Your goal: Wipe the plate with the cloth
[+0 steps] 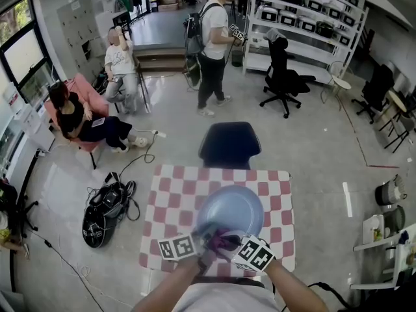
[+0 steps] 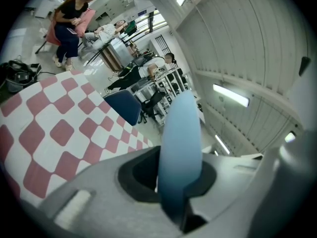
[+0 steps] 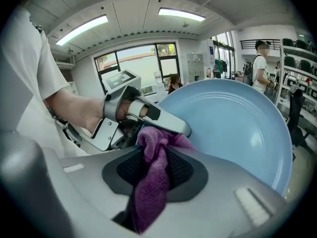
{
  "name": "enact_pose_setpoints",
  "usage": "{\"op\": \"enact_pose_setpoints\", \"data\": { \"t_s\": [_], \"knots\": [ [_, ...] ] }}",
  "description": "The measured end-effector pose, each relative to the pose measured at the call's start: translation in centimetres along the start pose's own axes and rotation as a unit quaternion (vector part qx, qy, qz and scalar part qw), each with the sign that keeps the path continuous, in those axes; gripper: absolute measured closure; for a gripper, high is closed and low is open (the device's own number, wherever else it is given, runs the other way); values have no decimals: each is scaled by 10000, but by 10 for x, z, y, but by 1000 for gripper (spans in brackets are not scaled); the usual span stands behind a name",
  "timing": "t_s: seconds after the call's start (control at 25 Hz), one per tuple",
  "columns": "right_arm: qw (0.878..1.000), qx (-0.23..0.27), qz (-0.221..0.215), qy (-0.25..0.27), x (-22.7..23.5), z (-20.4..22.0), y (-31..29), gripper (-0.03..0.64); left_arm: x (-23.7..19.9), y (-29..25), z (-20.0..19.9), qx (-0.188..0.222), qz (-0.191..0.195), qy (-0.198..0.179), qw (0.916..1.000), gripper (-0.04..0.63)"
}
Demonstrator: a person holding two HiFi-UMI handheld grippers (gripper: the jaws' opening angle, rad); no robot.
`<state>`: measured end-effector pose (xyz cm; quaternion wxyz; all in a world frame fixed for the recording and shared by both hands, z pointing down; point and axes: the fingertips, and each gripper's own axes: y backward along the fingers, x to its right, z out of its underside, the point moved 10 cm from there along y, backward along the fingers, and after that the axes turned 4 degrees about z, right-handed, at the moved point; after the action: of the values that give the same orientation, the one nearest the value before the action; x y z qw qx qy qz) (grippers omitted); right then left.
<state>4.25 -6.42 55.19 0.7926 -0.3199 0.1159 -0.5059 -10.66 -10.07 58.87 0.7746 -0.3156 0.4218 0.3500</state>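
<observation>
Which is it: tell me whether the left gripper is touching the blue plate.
Touching. The left gripper view shows the left gripper shut on the plate, whose rim stands edge-on, clamped between the two jaw pads with no gap.

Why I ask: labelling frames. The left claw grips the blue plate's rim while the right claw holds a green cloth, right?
Wrong colour: the right gripper view shows the cloth is purple, not green. The left claw grips the blue plate at its rim; the right claw holds it.

A red-checked table [image 1: 174,194] stands on pale glossy floor [image 1: 312,148], a blue chair [image 1: 229,143] behind it, shelving [image 1: 312,12] beyond.
</observation>
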Motion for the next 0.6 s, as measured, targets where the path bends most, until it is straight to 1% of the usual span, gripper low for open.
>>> {"op": "enact_pose_setpoints", "data": {
  "t_s": [0.2, 0.36, 0.44, 0.6],
  "knots": [
    [9995, 183, -141, -213, 1, -2, -2, 512, 0, -2, -4, -15, 85, -86, 9999, 543],
    [9998, -6, -90, -159, 6, 2, 0, 514, -3, -2, -3, -68, 85, -30, 9999, 545],
    [9999, -122, -18, -102, 10, 7, 3, 514, -5, 1, -2, -56, 75, -13, 10000, 545],
    [9987, -399, 312, -12, 22, 27, 12, 514, -12, 9, -2, -38, 21, -106, 9999, 546]
  ]
}}
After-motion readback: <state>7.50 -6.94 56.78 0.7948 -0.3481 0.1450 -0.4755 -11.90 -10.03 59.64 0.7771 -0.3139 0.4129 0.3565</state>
